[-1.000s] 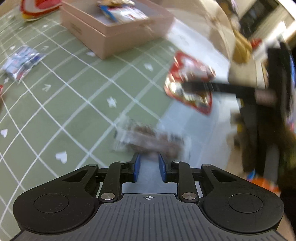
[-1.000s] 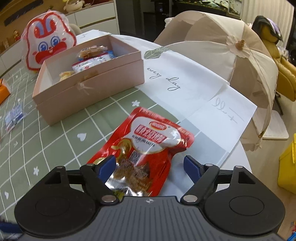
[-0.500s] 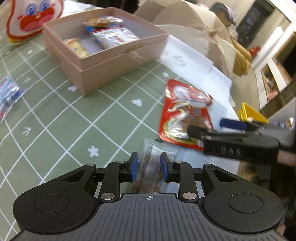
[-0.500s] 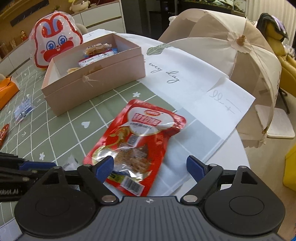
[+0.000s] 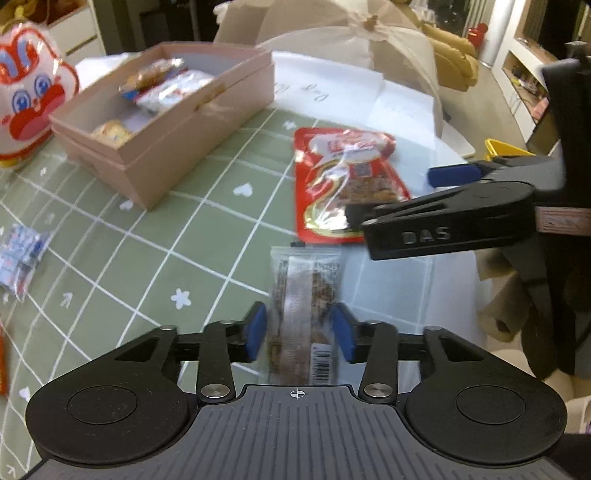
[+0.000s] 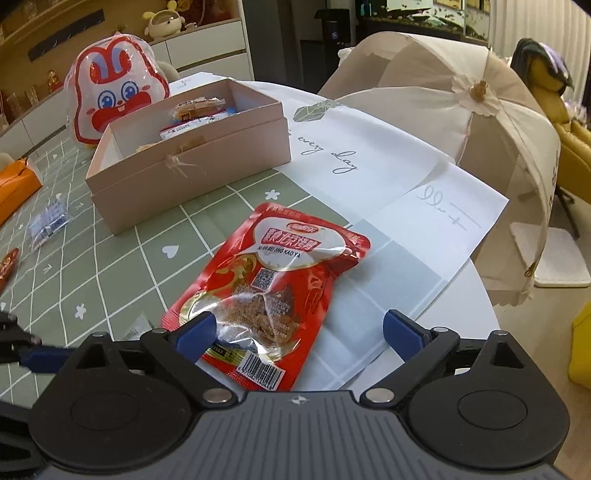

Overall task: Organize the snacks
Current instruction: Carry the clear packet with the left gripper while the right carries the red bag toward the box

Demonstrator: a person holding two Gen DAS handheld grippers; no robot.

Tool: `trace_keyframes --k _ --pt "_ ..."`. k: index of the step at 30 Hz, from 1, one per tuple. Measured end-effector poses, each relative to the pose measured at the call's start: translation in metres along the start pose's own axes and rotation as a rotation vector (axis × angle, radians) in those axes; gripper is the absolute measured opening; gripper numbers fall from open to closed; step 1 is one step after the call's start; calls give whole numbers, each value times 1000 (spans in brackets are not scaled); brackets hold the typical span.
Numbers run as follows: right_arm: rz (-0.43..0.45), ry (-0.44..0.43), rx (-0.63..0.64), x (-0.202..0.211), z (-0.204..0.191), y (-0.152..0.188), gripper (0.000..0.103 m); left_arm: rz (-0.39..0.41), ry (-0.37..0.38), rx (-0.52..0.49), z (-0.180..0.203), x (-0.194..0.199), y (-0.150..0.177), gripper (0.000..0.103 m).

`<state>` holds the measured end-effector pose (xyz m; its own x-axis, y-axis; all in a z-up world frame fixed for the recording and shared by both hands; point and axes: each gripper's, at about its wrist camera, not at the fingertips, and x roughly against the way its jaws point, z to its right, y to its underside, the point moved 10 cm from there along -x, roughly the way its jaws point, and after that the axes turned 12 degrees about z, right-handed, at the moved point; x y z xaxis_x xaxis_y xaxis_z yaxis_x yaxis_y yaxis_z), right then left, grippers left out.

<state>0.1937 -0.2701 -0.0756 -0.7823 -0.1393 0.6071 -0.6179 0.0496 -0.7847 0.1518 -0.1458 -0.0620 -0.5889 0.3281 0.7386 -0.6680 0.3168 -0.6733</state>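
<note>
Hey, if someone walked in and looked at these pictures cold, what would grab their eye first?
Probably the shiny red snack pouch lying flat on the green checked tablecloth, just ahead of the right hand-held gripper, whose jaws are opening. Behind it stand the open pink box of snacks and a red-and-white bunny bag.

I am working in a home, in a living or dining room. The round table (image 6: 476, 284) wears a green checked cloth (image 6: 122, 280) with hearts and flowers, and a mesh food cover (image 6: 480, 122) stands on it. Behind it I see white cabinets (image 6: 207, 44) with a plush toy (image 6: 164, 24) on top, yellow chairs (image 6: 576, 147) and a fish tank (image 6: 417, 13).
</note>
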Motion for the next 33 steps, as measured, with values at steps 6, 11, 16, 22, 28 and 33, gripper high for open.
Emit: trace_keyframes --k 6,11,16,22,28,33 --pt "9 67 18 -3 -5 3 103 16 1 37 -8 -2 -2 44" --pt "-8 65 -54 -5 -8 -6 99 34 -69 70 -29 4 3 43" --pt "33 73 -167 -19 -14 -18 100 43 -91 154 -44 10 5 43" --pt "4 134 10 -41 -45 -22 99 60 -114 149 -41 11 7 45" --pt "57 109 19 -28 -56 -13 91 55 -97 181 -44 12 5 47" --pt "81 51 57 -9 -68 0 88 72 -81 177 -44 14 7 45"
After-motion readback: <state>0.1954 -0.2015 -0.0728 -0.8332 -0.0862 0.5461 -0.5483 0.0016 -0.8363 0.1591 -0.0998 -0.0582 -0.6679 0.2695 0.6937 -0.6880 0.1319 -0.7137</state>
